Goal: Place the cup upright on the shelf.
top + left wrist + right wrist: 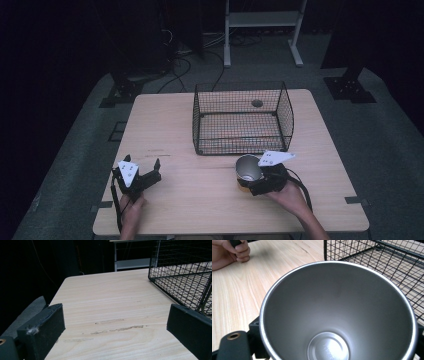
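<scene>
Silver cup [337, 312]; black wire basket [242, 117]; light wood-grain table [170, 130].

- Metal cup [248, 169]: plain steel, empty, mouth tilted toward the camera, low and right of centre in the high view.
- Wire basket [242, 118]: black mesh, upright, open-topped, empty, frame centre, just above the cup.

You're at a light wood table [210, 200] on grey carpet [385, 145]. Room's dark w/ black walls; white shelf frame [262, 22] behind, cables [182, 62] on floor, black stand bases [350, 87] both sides.
</scene>
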The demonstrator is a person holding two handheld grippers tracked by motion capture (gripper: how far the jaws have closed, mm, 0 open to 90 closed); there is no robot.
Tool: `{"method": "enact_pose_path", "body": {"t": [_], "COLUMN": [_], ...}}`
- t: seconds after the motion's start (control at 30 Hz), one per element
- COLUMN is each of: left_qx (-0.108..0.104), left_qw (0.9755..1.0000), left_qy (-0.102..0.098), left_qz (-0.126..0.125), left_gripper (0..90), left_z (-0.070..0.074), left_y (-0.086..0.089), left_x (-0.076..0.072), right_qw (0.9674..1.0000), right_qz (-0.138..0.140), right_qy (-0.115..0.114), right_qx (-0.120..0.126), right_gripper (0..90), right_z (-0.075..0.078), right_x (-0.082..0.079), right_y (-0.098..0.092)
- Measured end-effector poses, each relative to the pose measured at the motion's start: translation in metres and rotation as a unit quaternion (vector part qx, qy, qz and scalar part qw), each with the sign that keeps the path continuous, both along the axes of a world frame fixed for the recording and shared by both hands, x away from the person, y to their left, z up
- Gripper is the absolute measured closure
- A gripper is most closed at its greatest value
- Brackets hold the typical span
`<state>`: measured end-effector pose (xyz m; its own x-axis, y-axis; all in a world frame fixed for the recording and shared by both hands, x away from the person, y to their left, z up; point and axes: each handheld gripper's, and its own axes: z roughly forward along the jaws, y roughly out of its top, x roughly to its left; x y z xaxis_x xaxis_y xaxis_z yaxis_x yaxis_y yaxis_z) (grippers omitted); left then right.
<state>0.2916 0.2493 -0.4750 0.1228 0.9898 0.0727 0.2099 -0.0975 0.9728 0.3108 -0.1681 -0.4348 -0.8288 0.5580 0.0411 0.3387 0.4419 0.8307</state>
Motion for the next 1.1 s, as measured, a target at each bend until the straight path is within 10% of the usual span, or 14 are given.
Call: {"method": "enact_pose_path", "body": {"t": [1.1], "left_qx": [0.001], "left_qw": [1.0000], "left_qy": [-0.001], "left_qz": [-0.002], "left_gripper": [0.8], "left_z": [0.000], "left_y": [-0.001], "left_x": [0.000], "right_qw": [0.9959], "right_qz": [0.083], "right_qy": [0.020], "right_qx": [0.029], "right_gripper": [12.9], "right_z": [0.100], "right_x": [0.038], "right_y": [0.003]}}
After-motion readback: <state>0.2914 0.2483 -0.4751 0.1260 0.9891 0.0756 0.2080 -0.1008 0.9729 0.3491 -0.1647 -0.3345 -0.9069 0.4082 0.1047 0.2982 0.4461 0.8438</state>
